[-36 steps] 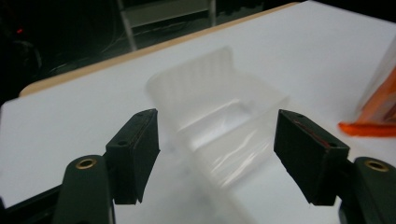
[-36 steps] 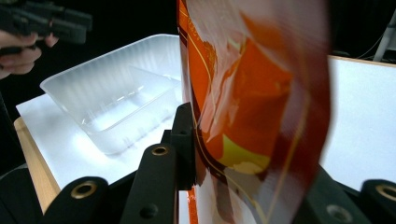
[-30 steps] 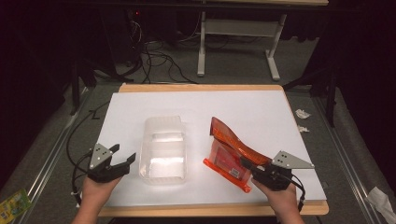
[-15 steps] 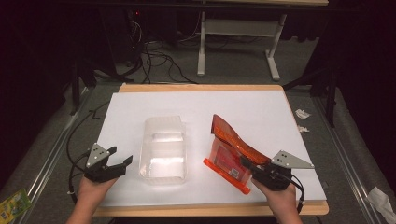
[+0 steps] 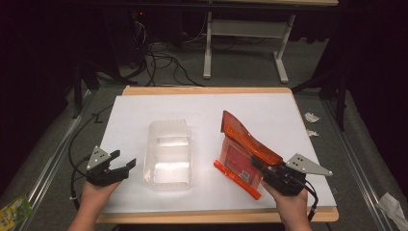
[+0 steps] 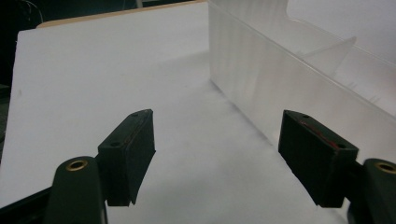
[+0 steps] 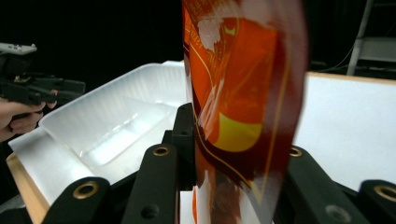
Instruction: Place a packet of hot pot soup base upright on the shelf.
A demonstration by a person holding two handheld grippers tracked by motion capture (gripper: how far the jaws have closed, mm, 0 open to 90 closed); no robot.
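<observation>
Left tongs (image 5: 122, 162) back from clear tray (image 5: 168, 153)

Overhead light falls on the white counter (image 5: 144, 120); the surroundings are dim to black. The clear tray (image 5: 167, 155) shows pale glare patches. In the right gripper view, the orange pouch (image 7: 243, 102) is blurred at close range. Soft shadow lies beside the tray wall in the left gripper view.

No legible text, brand, number or sign found. The orange packet (image 5: 243, 144) carries printed markings on its face: a dark rectangular panel in the high view, and yellow and white patches with thin yellow lines in the right gripper view (image 7: 233, 93). All are too small or too blurred to read.
</observation>
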